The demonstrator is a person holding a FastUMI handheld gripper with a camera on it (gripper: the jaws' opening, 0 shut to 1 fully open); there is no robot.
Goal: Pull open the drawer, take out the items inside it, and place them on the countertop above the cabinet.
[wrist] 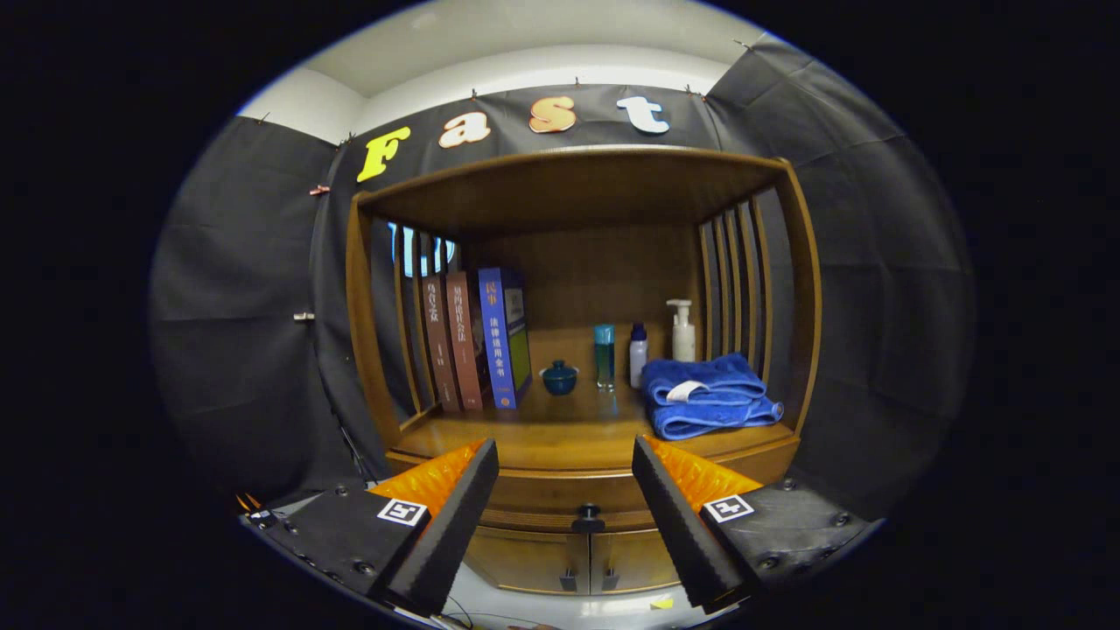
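gripper (pixel 564 455): fingers spread wide, holding nothing | small dark round drawer knob (pixel 588 518) sat low in the middle, between them | best move (a guess): go straight in, pinch knob, pull level

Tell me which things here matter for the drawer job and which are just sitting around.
For the job: drawer with its knob, shut; countertop; gripper, fingers open, short of the knob.

Just there: books, blue towels, small lidded pot, three bottles.

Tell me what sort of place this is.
Likely a staged booth, not a real home: black cloth walls surround a wooden cabinet dressed with books, bottles and a folded blue towel. The open gripper hangs before the drawer knob.
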